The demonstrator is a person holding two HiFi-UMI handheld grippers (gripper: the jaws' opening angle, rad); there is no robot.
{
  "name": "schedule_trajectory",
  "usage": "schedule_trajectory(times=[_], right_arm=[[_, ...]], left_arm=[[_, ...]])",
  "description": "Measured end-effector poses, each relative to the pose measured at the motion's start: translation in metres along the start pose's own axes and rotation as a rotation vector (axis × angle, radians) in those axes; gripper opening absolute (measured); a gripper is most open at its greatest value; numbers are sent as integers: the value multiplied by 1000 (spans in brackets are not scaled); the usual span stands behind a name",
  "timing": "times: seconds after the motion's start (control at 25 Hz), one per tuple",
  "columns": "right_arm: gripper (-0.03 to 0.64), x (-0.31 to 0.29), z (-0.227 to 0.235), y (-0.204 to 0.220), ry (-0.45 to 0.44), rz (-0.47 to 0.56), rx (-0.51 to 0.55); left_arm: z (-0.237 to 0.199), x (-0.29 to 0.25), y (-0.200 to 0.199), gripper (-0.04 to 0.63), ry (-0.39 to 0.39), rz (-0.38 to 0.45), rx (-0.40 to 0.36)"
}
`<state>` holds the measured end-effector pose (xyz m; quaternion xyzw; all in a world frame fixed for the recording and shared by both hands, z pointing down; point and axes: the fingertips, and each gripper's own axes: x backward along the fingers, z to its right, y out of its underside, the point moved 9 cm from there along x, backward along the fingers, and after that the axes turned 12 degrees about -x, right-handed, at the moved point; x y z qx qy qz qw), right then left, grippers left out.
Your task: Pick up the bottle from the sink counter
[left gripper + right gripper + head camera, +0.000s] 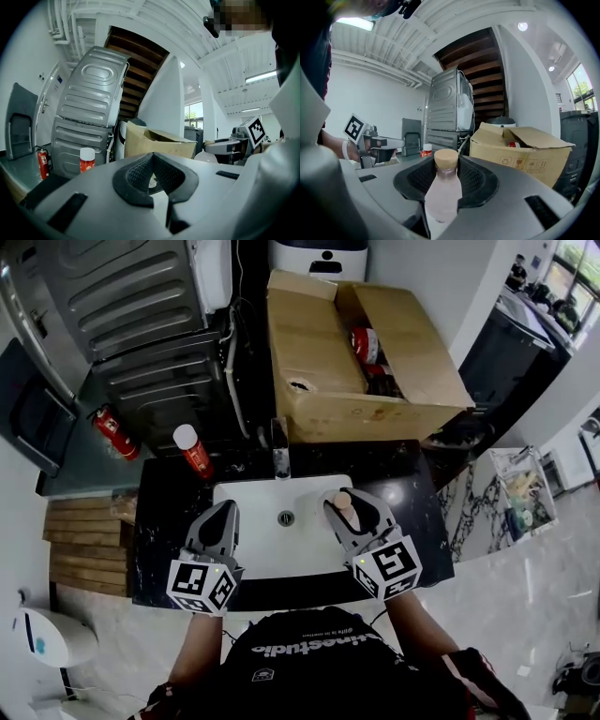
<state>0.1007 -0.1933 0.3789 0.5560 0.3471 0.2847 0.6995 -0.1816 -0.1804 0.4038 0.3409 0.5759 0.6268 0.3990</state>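
My right gripper (345, 510) is shut on a pale pink bottle (343, 500) with a cork-coloured cap, held upright over the right side of the white sink (267, 554). In the right gripper view the bottle (443, 190) stands between the black pads (476, 180), with its cap just above them. My left gripper (223, 514) hovers over the sink's left edge. Its pads (138, 173) meet at the tips with nothing between them. The black sink counter (173, 512) surrounds the basin.
A red can with a white cap (192, 448) stands on the counter's back left. The tap (280, 454) rises behind the basin. Behind the counter are an open cardboard box (328, 343), a grey metal appliance (141, 324) and a fire extinguisher (114, 432).
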Motion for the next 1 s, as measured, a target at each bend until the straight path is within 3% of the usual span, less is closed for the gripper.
schedule_trajectory(times=[1.0], right_arm=[[170, 9, -6, 1, -26, 14, -12]], left_arm=[[5, 7, -11, 14, -19, 13, -27]])
